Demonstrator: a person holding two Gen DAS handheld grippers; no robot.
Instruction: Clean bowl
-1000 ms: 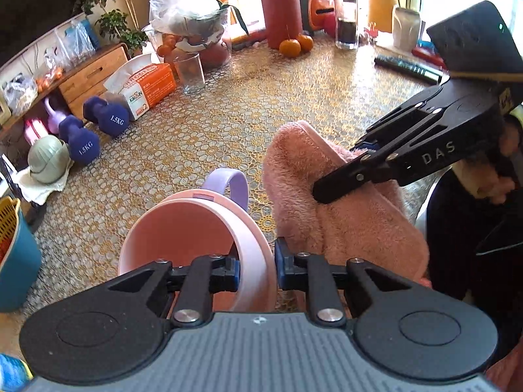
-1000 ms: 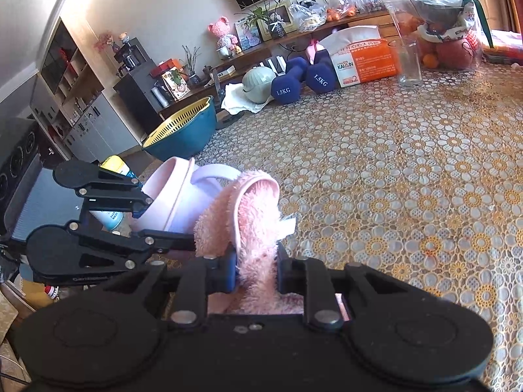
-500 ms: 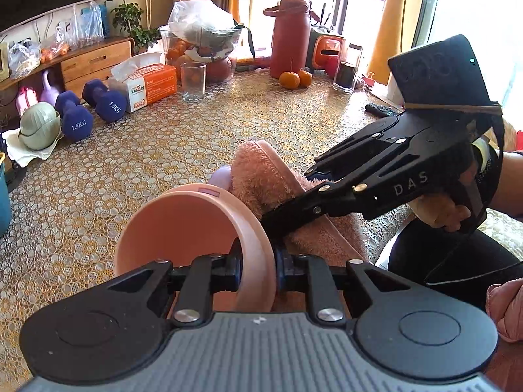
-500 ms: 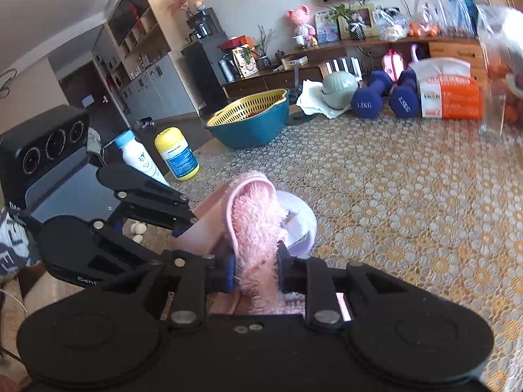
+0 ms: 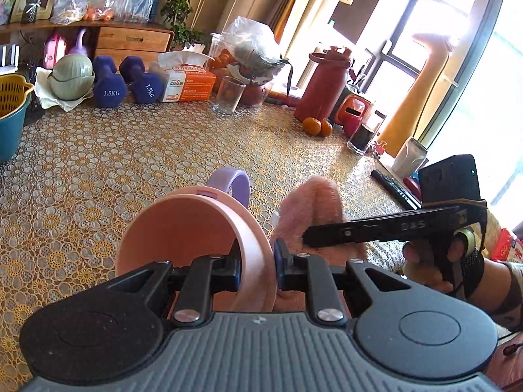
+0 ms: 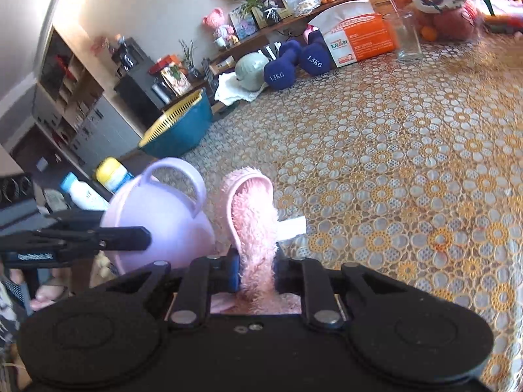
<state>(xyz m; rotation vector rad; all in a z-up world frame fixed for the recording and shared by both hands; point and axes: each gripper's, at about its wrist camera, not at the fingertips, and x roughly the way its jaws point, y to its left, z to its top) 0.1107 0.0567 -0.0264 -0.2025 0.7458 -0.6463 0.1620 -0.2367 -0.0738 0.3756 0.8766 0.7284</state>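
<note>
A pink bowl [image 5: 183, 228] with a lilac outside and a lilac loop handle [image 5: 230, 183] is held above the table, tipped so its opening faces the left wrist camera. My left gripper [image 5: 256, 264] is shut on the bowl's near rim. Seen from the right wrist, the bowl [image 6: 157, 225] shows its lilac underside. A fluffy pink cloth [image 6: 253, 209] hangs folded in my right gripper [image 6: 256, 269], which is shut on it. The cloth [image 5: 313, 209] sits just right of the bowl, apart from its inside.
A lace-patterned tablecloth [image 5: 114, 150] covers the table. At the back stand blue dumbbells [image 5: 108, 81], a tissue box [image 5: 189, 81], a glass [image 5: 228, 96], a red flask [image 5: 323, 85] and two oranges [image 5: 317, 126]. A teal basin [image 6: 176, 127] is at the left edge.
The cloth and right gripper have pulled out from the bowl's rim to its right side. The bowl has tipped more toward the left camera, showing its handle on top.
</note>
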